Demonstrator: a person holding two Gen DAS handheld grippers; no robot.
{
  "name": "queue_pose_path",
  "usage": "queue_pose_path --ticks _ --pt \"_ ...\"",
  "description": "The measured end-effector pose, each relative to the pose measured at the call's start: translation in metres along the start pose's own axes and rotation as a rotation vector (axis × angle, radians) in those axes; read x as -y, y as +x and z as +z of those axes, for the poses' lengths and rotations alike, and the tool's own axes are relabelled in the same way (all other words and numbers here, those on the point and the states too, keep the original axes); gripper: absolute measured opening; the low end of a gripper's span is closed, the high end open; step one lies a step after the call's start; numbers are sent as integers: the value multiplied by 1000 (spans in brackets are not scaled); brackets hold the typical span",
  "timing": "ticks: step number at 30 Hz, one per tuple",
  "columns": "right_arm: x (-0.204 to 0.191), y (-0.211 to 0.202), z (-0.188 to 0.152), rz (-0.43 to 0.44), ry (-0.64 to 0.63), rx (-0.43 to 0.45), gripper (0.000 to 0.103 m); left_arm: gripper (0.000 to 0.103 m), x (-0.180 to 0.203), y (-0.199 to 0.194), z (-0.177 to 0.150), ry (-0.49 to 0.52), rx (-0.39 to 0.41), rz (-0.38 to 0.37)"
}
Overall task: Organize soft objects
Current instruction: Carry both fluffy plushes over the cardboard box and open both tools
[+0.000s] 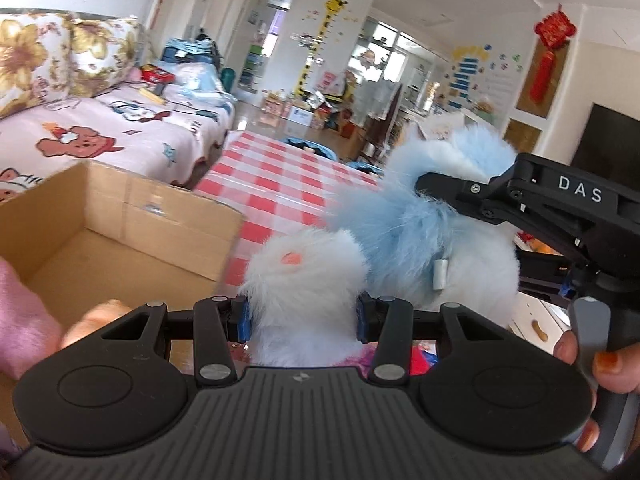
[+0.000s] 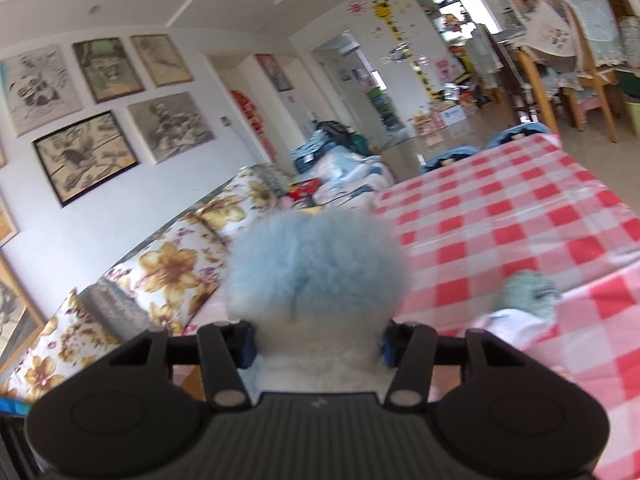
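A: Left wrist view first. What did the left claw (image 1: 301, 317) have?

B: It was clamped on the fluffy white-and-pale-blue plush toy (image 1: 384, 236), gripping a white furry part that had a small pink patch. Blue pads (image 1: 242, 320) pressed in on both sides of the fur.

A: And the right claw (image 1: 434, 184)?

B: Visible at the right of that view, a black unit with "DAS" printed on it, reaching into the blue fur at the far end of the same toy. The toy hung between the two claws, above the desk covered in red-and-white checked cloth (image 1: 280, 184).

A: Anything beside it?

B: An open brown cardboard box (image 1: 120, 220) to the left, on the desk. A pink soft thing (image 1: 24, 320) showed at the left edge, blurred, couldn't tell what it was. A sofa under a cartoon-print cover (image 1: 100, 136) stood behind the box.

A: Right wrist view?

B: The right claw (image 2: 318, 340) was closed on the toy (image 2: 316, 272); a round tuft of blue fur bulged out ahead of the fingers, white fur between them. The checked desk (image 2: 520, 220) lay to the right, with a small pale green soft item (image 2: 528, 292) on it, near the claw, blurred. Floral sofa cushions (image 2: 172, 268) were to the left.
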State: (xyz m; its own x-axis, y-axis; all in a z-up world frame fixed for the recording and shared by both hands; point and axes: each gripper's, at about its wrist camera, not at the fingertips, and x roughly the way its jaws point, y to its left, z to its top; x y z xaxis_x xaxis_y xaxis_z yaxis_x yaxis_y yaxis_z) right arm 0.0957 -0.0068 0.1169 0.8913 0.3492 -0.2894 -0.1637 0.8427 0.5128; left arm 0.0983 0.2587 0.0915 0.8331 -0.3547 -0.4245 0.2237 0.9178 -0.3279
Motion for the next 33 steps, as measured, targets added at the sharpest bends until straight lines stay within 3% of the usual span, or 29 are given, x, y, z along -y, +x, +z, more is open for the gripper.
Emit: queue_pose_path --ticks 13,18,21,28,33 --pt "-63 59 -21 117 -92 -114 54 55 -31 -7 5 -51 5 137" --pt "-65 77 -27 157 -43 -159 55 55 -37 -9 6 -84 -6 199" --pt "-64 88 -31 180 -3 -198 62 55 -37 -10 6 -102 -24 238" --pt "-59 96 -35 225 107 -225 95 59 -35 -19 6 -132 -28 315" --pt "-61 85 -28 198 78 -169 99 73 -23 -32 0 -118 -6 330"
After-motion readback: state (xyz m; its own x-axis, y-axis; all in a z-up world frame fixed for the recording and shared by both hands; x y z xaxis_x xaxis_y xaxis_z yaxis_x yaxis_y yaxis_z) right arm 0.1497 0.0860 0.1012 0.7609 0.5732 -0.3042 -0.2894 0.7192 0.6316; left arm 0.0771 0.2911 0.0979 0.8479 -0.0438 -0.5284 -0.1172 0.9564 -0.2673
